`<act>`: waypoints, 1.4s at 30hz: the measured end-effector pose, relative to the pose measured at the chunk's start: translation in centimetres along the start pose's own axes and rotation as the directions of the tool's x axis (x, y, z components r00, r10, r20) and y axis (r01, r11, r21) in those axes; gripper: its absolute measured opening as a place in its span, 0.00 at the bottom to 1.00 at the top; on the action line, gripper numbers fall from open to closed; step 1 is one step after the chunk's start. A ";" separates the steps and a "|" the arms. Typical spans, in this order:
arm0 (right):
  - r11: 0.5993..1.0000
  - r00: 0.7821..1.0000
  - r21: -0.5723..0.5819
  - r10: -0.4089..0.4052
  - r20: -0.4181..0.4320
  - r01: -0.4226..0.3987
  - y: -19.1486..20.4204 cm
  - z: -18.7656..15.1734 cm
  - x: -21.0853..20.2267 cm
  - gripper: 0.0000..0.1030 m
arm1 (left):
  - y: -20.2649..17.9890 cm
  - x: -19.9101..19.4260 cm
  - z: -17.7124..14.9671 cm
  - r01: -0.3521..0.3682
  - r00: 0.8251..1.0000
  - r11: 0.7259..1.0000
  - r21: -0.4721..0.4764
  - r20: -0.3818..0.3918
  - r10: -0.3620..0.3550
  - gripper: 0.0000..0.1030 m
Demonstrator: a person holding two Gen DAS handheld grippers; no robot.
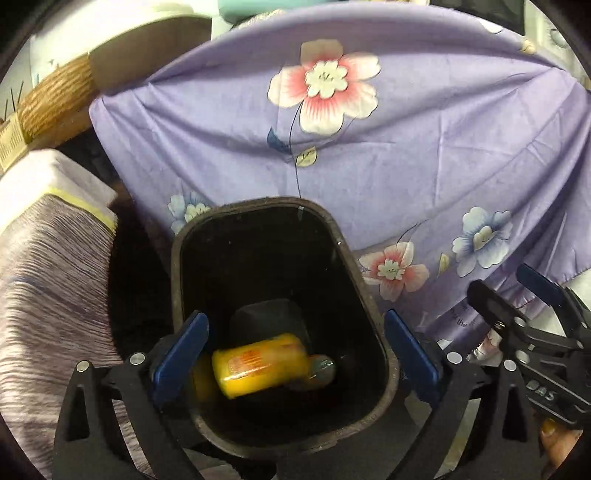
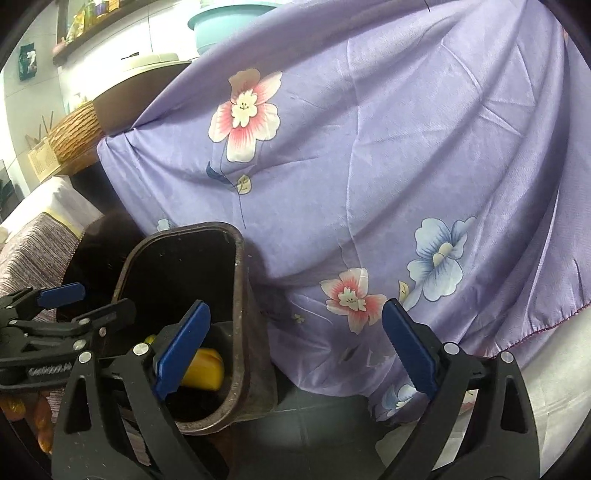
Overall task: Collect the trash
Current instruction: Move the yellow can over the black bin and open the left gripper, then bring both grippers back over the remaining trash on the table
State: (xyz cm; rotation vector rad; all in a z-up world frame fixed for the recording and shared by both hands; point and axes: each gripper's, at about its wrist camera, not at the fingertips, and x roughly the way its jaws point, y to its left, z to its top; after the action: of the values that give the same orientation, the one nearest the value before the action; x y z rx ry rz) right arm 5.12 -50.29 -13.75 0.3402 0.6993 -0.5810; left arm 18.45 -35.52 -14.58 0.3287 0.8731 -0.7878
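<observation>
Flowered cloth and household clutter

A lilac cloth [image 1: 388, 155] printed with pink and blue blossoms hangs in folds. To its left stand a woven basket [image 1: 55, 96] and a striped purple-grey fabric [image 1: 48, 266]; a teal basin [image 2: 225, 29] sits behind the cloth's top.

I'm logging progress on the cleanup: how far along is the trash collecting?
Done: a yellow bottle lies inside the black bin. In hand: nothing; the left tongs stand open above the bin, and the right tongs are open and empty beside it. Left: no other trash shows in either view.
</observation>
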 end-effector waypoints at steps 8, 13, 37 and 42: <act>1.000 0.998 -0.014 0.021 0.056 -0.020 1.4 1.5 -2.1 0.91 | 0.9 -7.0 0.3 0.008 0.990 1.000 -0.029 0.138 -0.004 0.95; 0.997 0.993 -0.042 0.068 0.098 -0.064 3.6 2.3 -3.9 0.91 | 2.1 -12.4 -0.2 -0.032 0.972 0.998 -0.045 0.232 0.042 0.95; 0.822 0.869 -0.355 0.492 0.051 -0.445 24.0 1.3 -11.5 0.94 | 15.3 -27.6 -11.5 -0.384 0.835 0.873 -0.301 0.290 0.467 0.95; 0.758 0.827 -0.403 0.562 0.005 -0.513 27.7 0.5 -13.0 0.94 | 18.1 -29.4 -14.4 -0.433 0.806 0.823 -0.368 0.251 0.537 0.95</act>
State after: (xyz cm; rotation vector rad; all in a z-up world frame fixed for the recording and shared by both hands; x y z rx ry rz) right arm 14.07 -23.61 -1.60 0.1182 0.5397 0.0987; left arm 12.21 -1.11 -1.22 0.1319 0.5208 -0.2063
